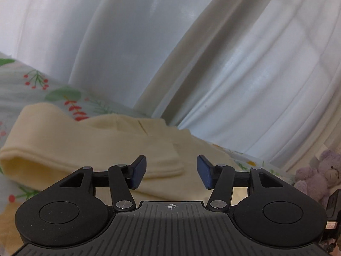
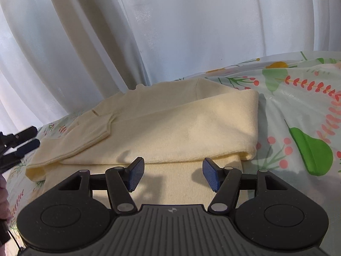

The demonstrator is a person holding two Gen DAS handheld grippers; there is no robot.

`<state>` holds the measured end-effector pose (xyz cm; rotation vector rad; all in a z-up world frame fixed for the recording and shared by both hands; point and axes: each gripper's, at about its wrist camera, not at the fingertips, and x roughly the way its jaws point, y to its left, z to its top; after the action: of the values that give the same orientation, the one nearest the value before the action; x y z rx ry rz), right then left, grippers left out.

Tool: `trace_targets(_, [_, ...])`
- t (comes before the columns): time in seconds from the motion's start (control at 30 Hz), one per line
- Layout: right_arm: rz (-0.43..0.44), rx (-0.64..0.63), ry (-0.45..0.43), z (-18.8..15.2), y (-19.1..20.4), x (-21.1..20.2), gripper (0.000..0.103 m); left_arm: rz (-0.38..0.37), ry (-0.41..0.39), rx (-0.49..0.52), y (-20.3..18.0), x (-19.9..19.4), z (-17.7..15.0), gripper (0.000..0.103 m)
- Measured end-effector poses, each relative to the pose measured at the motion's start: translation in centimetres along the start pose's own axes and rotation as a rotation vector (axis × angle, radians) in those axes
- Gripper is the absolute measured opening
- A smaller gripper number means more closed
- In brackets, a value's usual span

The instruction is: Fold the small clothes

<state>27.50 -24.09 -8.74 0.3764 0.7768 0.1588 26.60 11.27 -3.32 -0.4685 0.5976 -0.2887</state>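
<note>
The pale yellow knit garment (image 2: 162, 128) is lying partly folded on the floral-printed bedsheet (image 2: 298, 111); both the left gripper (image 1: 171, 171) and right gripper (image 2: 172, 173) are hovering spread apart and empty, so further folds are probably remaining.

Floral bedsheet (image 2: 298, 111) carries a folded cream garment (image 2: 170, 128).

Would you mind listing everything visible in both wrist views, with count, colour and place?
garment: one, pale yellow, partly folded on the bedsheet, ahead of both grippers
bedsheet: one, pale with green and red floral print, under the garment
curtains: white sheer with cream panels, hanging behind the bed
plush bear: one, lilac, far right of the left wrist view
left gripper: one, black with blue pads, open, holding nothing
right gripper: one, black with blue pads, open, above the garment's near edge
</note>
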Motion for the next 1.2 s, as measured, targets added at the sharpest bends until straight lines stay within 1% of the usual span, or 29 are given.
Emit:
trace_targets(0.07, [0.044, 0.011, 0.022, 0.4, 0.5, 0.9, 0.062, 0.058, 0.033, -0.053, 1.2, 0.1, -1.8, 0.054])
trace_targets(0.13, [0.094, 0.026, 0.042, 1.1, 1.1, 2.1, 0.061, 0.133, 0.055, -0.044, 2.2, 0.4, -3.0, 0.053])
trace_targets(0.2, [0.151, 0.042, 0.064, 2.0, 2.1, 3.9, 0.060, 0.206, 0.053, -0.025, 2.9, 0.0, -3.2, 0.053])
trace_targets(0.27, [0.206, 0.062, 0.080, 2.8, 3.3, 5.9, 0.060, 0.245, 0.036, -0.062, 4.3, -0.8, -3.4, 0.053])
trace_targets(0.3, [0.239, 0.069, 0.096, 3.3, 4.0, 7.3, 0.058, 0.250, 0.022, -0.093, 4.9, -0.9, -3.4, 0.052])
trace_targets(0.33, [0.259, 0.083, 0.111, 3.7, 4.7, 8.6, 0.056, 0.244, 0.015, -0.123, 5.4, -0.9, -3.4, 0.048])
trace_targets(0.37, [0.277, 0.095, 0.126, 4.0, 5.3, 9.9, 0.056, 0.234, 0.005, -0.155, 5.8, -0.9, -3.3, 0.048])
trace_targets(0.4, [0.285, 0.110, 0.143, 4.3, 5.8, 11.0, 0.051, 0.229, -0.008, -0.173, 6.0, -0.9, -3.2, 0.048])
trace_targets(0.43, [0.285, 0.124, 0.153, 4.5, 6.3, 12.0, 0.049, 0.226, -0.015, -0.178, 6.2, -0.8, -3.3, 0.048])
trace_targets(0.5, [0.281, 0.129, 0.136, 5.0, 7.3, 13.3, 0.048, 0.228, -0.023, -0.167, 6.0, -0.9, -3.3, 0.048])
trace_targets(0.57, [0.274, 0.146, 0.139, 5.4, 7.9, 13.9, 0.040, 0.230, -0.025, -0.153, 5.8, -1.0, -3.4, 0.048])
trace_targets(0.6, [0.285, 0.156, 0.153, 5.5, 8.1, 14.5, 0.030, 0.229, -0.026, -0.148, 5.8, -0.5, -3.3, 0.048])
trace_targets(0.63, [0.287, 0.155, 0.171, 5.6, 8.2, 14.8, 0.023, 0.227, -0.027, -0.148, 5.8, -0.5, -3.2, 0.048])
trace_targets(0.67, [0.281, 0.140, 0.173, 5.6, 8.5, 15.1, 0.021, 0.223, -0.028, -0.150, 5.8, -0.5, -3.2, 0.048])
trace_targets(0.7, [0.275, 0.118, 0.169, 5.6, 8.8, 15.2, 0.016, 0.219, -0.028, -0.155, 5.9, -0.3, -3.1, 0.048])
trace_targets(0.73, [0.271, 0.092, 0.163, 5.6, 9.2, 15.2, 0.007, 0.218, -0.028, -0.163, 6.0, -0.3, -3.0, 0.046])
trace_targets(0.8, [0.269, 0.063, 0.156, 5.5, 9.5, 15.1, 0.007, 0.217, -0.022, -0.180, 6.2, -0.4, -2.8, 0.044])
trace_targets(0.83, [0.265, 0.051, 0.136, 5.6, 9.5, 14.6, 0.006, 0.221, -0.017, -0.190, 6.3, -0.4, -2.7, 0.041])
trace_targets(0.9, [0.266, 0.019, 0.058, 5.9, 9.6, 12.6, 0.006, 0.227, -0.008, -0.214, 6.6, -0.4, -2.3, 0.036])
trace_targets(0.97, [0.257, -0.014, -0.036, 6.4, 9.2, 10.0, 0.006, 0.235, -0.003, -0.240, 6.9, -0.4, -1.9, 0.029])
trace_targets(1.0, [0.247, -0.016, -0.074, 6.6, 8.7, 8.6, 0.006, 0.235, -0.003, -0.251, 7.1, -0.5, -1.7, 0.028])
trace_targets(1.07, [0.199, -0.003, -0.135, 6.7, 6.8, 5.9, 0.006, 0.232, -0.015, -0.268, 7.3, -0.6, -1.5, 0.027])
trace_targets(1.13, [0.127, 0.017, -0.163, 6.5, 4.6, 4.4, 0.006, 0.233, -0.020, -0.263, 7.3, -0.6, -1.4, 0.026])
trace_targets(1.2, [0.039, 0.025, -0.153, 6.1, 2.6, 3.7, 0.006, 0.234, -0.017, -0.265, 7.3, -0.4, -1.4, 0.018])
